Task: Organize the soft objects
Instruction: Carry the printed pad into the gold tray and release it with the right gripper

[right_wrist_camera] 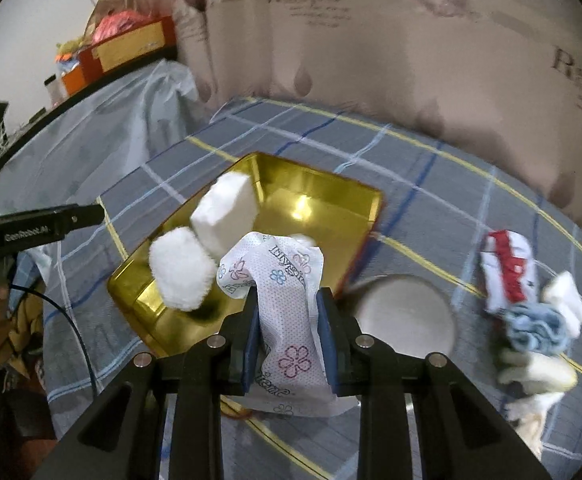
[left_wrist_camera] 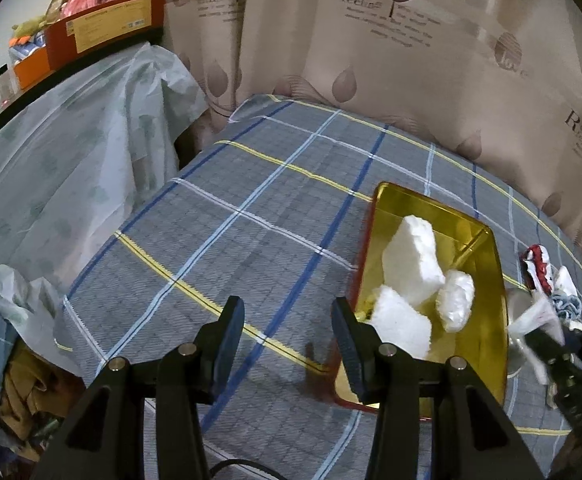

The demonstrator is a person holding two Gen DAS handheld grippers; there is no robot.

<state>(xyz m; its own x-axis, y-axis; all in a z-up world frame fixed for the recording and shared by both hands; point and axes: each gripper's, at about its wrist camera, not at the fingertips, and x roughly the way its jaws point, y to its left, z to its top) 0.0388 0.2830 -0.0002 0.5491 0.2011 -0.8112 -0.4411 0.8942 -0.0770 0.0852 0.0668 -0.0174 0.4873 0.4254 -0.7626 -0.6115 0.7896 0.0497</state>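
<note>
A gold tin tray (left_wrist_camera: 487,320) (right_wrist_camera: 315,200) lies on the plaid bedsheet and holds white foam chunks (left_wrist_camera: 411,264) (right_wrist_camera: 223,216). My right gripper (right_wrist_camera: 287,312) is shut on a white flower-printed tissue pack (right_wrist_camera: 283,296), held just over the tray's near edge. My left gripper (left_wrist_camera: 287,324) stands open over the sheet, left of the tray, with nothing between its fingers. In the left wrist view the right gripper (left_wrist_camera: 547,336) shows at the right edge with the pack (left_wrist_camera: 531,316).
A pile of soft items (right_wrist_camera: 531,304) lies right of the tray: a red-and-white cloth (right_wrist_camera: 507,264), a blue scrunchie (right_wrist_camera: 535,328), pale pieces. A white round object (right_wrist_camera: 407,316) sits beside the tray. Curtains (left_wrist_camera: 411,60) hang behind; a covered shelf (left_wrist_camera: 71,128) stands left.
</note>
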